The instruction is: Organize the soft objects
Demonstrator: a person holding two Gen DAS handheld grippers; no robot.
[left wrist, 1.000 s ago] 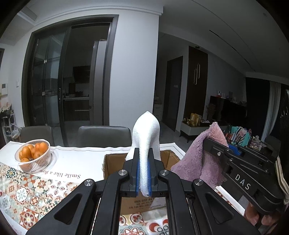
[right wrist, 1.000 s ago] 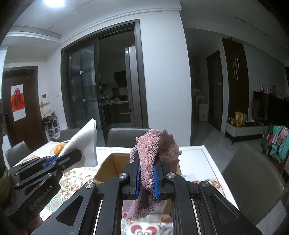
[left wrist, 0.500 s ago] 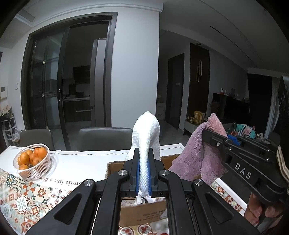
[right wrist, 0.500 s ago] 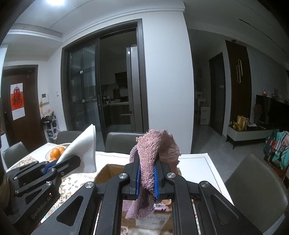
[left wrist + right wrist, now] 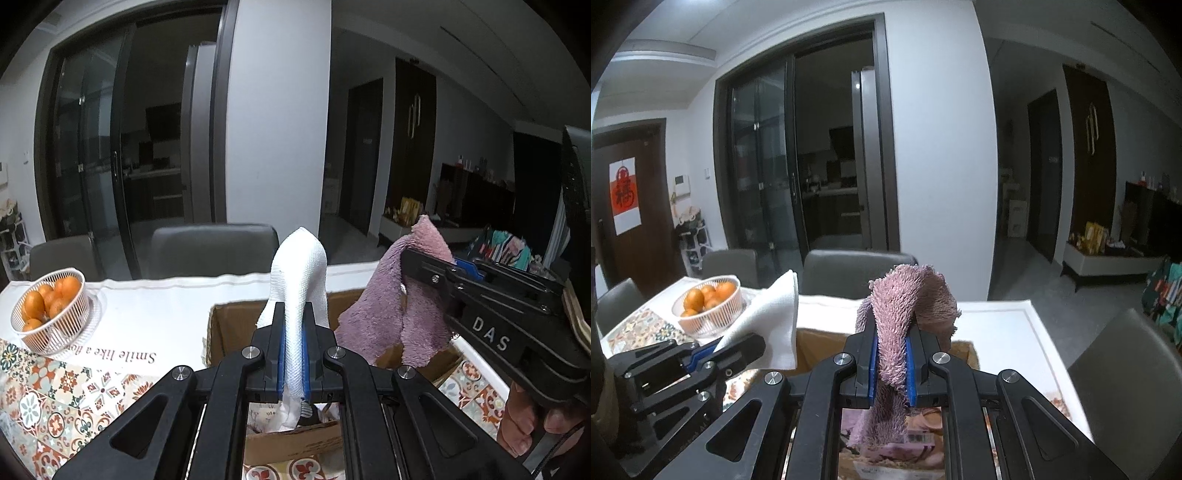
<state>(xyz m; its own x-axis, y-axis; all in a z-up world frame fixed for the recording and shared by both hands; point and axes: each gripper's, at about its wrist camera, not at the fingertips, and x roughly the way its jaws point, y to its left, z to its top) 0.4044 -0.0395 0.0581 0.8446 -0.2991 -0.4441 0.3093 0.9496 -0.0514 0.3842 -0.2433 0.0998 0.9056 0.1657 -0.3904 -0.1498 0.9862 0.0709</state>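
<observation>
Both tongs have risen above the cardboard box [image 5: 236, 325]. Left tongs [image 5: 293, 363] stay clamped on the white cloth [image 5: 299, 273], right tongs [image 5: 892, 365] on the pink towel [image 5: 908, 295] (both drape loosely); lower them well inside before releasing.

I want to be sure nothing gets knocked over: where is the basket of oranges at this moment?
The basket of oranges stands on the table at the far left in both wrist views, apart from the cardboard box and beyond the left gripper.

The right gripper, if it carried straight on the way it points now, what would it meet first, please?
Probably the grey chair across the table: the right gripper, shut on the purple towel, points over the cardboard box; depth is unclear.
</observation>
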